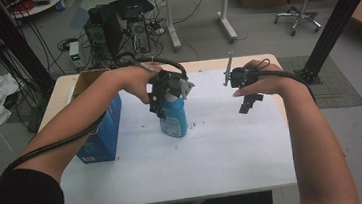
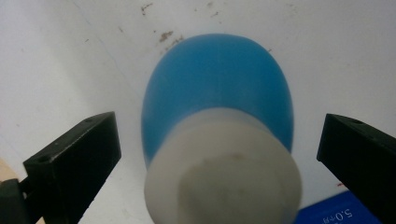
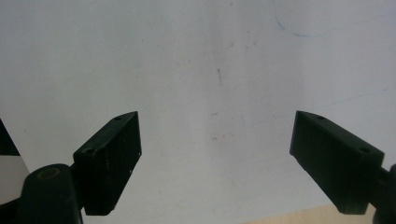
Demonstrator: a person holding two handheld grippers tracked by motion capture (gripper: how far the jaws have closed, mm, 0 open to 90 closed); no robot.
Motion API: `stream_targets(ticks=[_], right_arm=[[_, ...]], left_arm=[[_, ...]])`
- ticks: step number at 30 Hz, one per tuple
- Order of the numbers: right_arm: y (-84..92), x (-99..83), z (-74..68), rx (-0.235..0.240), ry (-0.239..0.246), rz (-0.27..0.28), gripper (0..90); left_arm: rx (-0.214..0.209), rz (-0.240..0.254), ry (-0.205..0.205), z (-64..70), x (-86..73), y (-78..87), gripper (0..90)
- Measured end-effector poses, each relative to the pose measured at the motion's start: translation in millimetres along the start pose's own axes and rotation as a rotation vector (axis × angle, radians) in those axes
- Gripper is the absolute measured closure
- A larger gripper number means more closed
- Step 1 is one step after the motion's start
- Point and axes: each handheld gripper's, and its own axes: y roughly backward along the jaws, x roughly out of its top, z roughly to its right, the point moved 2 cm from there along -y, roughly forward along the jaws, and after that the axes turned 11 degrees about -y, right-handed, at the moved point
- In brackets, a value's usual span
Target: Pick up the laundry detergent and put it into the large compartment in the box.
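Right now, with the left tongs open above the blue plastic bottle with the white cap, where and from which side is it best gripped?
Probably from straight above, closing on the white cap. The blue plastic bottle stands upright on the white table, and the left tongs already straddle the round cap, jaws open and apart from it on both sides. The cap is narrower than the body, so it fits between them.

both bare forearms reach forward from black sleeves. the left black two-jaw tool (image 1: 161,101) points downward, jaws spread wide. the right black two-jaw tool (image 1: 248,103) hangs lower from the wrist, jaws likewise apart.
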Motion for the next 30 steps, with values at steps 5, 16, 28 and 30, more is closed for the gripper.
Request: stream_targets(ticks=[5, 16, 28, 30], right_arm=[[-0.7, 1.1, -1.0, 0.002, -0.002, 0.001, 16.8], [-2.5, 3.1, -0.7, 0.001, 0.003, -0.006, 16.8], [-3.6, 3.5, 0.2, 0.001, 0.001, -0.005, 16.8], [-3.3, 3.7, 0.3, 0.000, 0.001, -0.006, 16.8]], left_arm=[[0.007, -0.001, -0.006, -1.2, 0.7, -5.4, 0.3], [0.031, -0.015, -0.012, -0.7, -1.0, -11.9, 5.3], [0.043, -0.024, -0.041, -1.9, 0.1, -11.1, 16.4], [0.039, -0.020, -0.028, -0.7, 0.9, -11.6, 18.1]])
